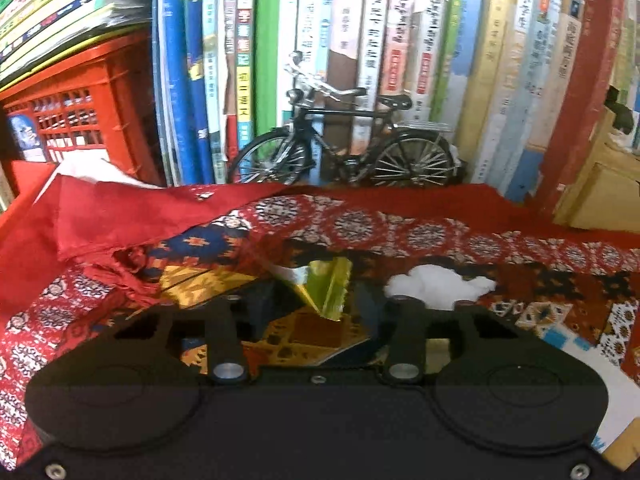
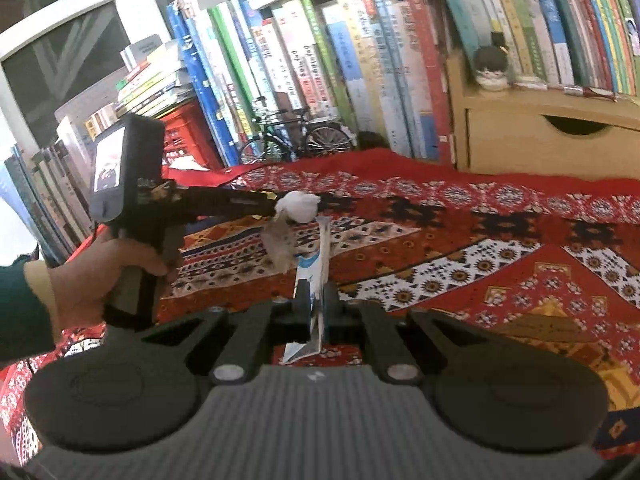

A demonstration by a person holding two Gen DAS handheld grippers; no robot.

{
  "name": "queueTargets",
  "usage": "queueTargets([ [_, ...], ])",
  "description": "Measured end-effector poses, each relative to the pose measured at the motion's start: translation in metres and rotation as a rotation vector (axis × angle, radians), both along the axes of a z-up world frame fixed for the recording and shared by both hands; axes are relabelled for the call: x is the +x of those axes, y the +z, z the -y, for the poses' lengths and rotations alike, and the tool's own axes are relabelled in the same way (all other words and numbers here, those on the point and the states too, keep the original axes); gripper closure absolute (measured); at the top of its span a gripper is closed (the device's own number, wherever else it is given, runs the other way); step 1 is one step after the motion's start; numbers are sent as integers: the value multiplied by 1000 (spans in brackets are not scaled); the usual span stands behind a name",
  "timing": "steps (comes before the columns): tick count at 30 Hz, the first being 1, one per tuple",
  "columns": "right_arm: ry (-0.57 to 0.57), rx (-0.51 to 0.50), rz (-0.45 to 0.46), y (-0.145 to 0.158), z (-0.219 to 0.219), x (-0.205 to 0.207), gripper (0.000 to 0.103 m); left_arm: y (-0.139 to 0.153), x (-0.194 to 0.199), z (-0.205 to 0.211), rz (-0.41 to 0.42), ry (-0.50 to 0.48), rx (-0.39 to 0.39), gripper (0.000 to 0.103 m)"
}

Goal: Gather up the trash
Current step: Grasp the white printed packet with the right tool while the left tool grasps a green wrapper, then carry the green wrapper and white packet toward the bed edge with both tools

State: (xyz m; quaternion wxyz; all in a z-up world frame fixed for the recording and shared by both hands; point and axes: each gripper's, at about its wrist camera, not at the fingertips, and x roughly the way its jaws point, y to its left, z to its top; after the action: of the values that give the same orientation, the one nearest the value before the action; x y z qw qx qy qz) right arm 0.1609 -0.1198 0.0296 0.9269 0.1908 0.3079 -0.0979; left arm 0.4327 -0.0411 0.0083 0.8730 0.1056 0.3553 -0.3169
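In the left wrist view a crinkled gold-green foil wrapper (image 1: 326,288) stands between the fingers of my left gripper (image 1: 320,306), which is shut on it. A white crumpled tissue (image 1: 436,284) lies on the patterned cloth just right of that gripper. From the right wrist view, a hand holds the left gripper (image 2: 276,210), whose tip is beside the same tissue (image 2: 300,205), with a crumpled scrap (image 2: 278,244) hanging under it. My right gripper (image 2: 316,298) is shut on a white-and-blue wrapper strip (image 2: 318,256) that sticks up between its fingers.
A red patterned cloth (image 2: 500,240) covers the table. A crumpled red sheet (image 1: 120,216) lies at the left. Behind stand a model bicycle (image 1: 344,148), a row of upright books (image 1: 400,60), a red crate (image 1: 80,112) and a wooden drawer box (image 2: 552,136).
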Motion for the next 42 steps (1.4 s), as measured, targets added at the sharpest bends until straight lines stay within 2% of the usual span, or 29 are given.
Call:
queueTargets([
  [1, 1, 2, 0, 0, -1, 0, 94, 0, -1, 0, -6, -2, -3, 73],
  [2, -1, 5, 0, 0, -1, 0, 94, 0, -2, 0, -10, -2, -6, 84],
  [3, -3, 7, 0, 1, -2, 1, 94, 1, -3, 0, -10, -6, -8, 86],
  [14, 9, -40, 20, 18, -10, -2, 94, 27, -19, -18, 16, -13, -58, 86],
  [16, -21, -54, -24, 16, -9, 0, 66, 33, -23, -25, 14, -8, -74, 86],
  [17, -40, -45, -40, 13, -6, 0, 40, 36, -24, -28, 13, -8, -80, 86],
  [18, -52, -29, -49, 11, -2, -1, 20, 38, -27, -30, 13, -11, -80, 86],
  [21, -43, -31, -48, 4, 0, 0, 15, 43, -33, -37, 22, -16, -74, 86],
  [27, 63, -142, -159, -24, -18, 34, 8, 45, -40, -54, 12, 15, -85, 86],
  [29, 58, -135, -198, -35, -18, 44, 10, 45, -42, -60, 6, 28, -83, 86],
  [30, 41, -141, -191, -39, -18, 45, 30, 46, -43, -63, 2, 34, -84, 86],
  [31, 23, -168, -178, -39, -20, 44, 45, 46, -44, -67, 0, 41, -85, 86],
  [32, 8, -204, -178, -37, -22, 44, 52, 47, -45, -70, -1, 47, -88, 86],
  [36, -33, -109, -119, -28, -5, 32, 83, 53, -52, -83, 1, 53, -98, 86],
  [42, 8, -169, -104, -15, -14, 25, 88, 67, -66, -100, 18, 72, -125, 86],
])
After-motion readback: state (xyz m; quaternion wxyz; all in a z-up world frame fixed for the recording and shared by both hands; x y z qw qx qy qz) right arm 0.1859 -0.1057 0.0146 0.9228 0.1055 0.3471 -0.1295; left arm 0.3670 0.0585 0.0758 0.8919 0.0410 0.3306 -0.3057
